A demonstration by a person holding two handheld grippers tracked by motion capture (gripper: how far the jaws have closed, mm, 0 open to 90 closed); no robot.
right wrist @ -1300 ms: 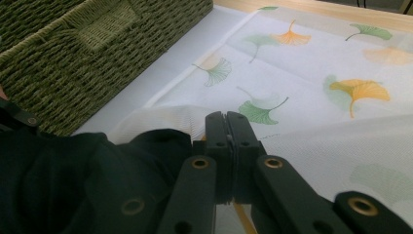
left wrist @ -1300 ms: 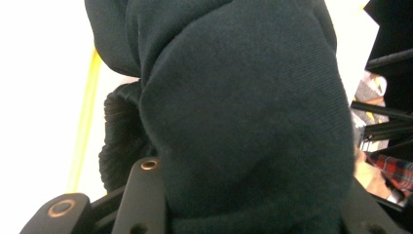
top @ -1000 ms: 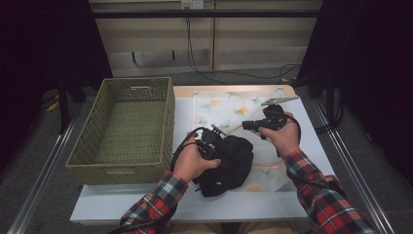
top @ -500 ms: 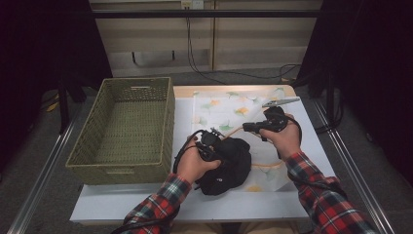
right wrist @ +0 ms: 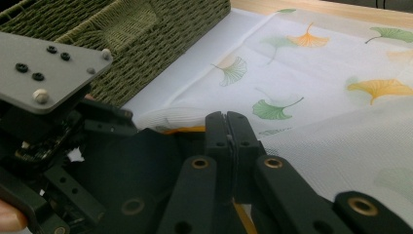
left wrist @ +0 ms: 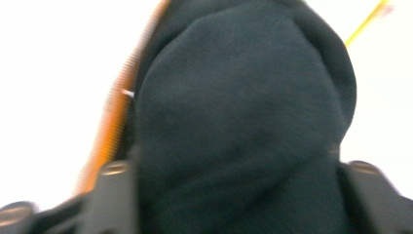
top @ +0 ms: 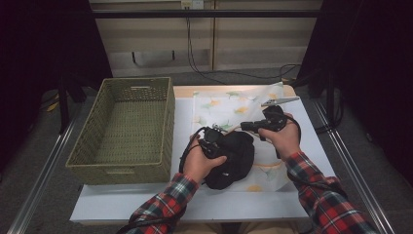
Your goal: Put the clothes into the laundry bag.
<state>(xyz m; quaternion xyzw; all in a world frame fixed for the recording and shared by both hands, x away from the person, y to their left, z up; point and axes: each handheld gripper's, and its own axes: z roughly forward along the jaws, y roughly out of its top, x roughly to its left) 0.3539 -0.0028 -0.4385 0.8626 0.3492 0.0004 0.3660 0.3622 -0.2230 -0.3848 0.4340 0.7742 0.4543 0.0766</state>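
Observation:
A bundle of black cloth [top: 234,160] lies on a white mesh bag printed with ginkgo leaves [top: 229,105], near the table's front middle. My left gripper [top: 225,150] is pressed into the bundle from the left. Its jaws have just been opening, and in the left gripper view the black cloth [left wrist: 243,122] still bulges between them while an orange bag edge [left wrist: 109,141] runs beside it. My right gripper [right wrist: 227,119] is shut on the bag's orange-trimmed edge, just behind the bundle [right wrist: 146,158]. In the high view the right gripper [top: 244,126] points left.
A green woven basket [top: 122,126] stands at the left of the white table [top: 122,207], its near corner [right wrist: 146,29] close to the grippers. The leaf-printed bag [right wrist: 316,83] spreads toward the back right. Cables trail on the floor beyond the table.
The left hand and the black bundle have shifted slightly. The right hand has kept still, holding the bag edge.

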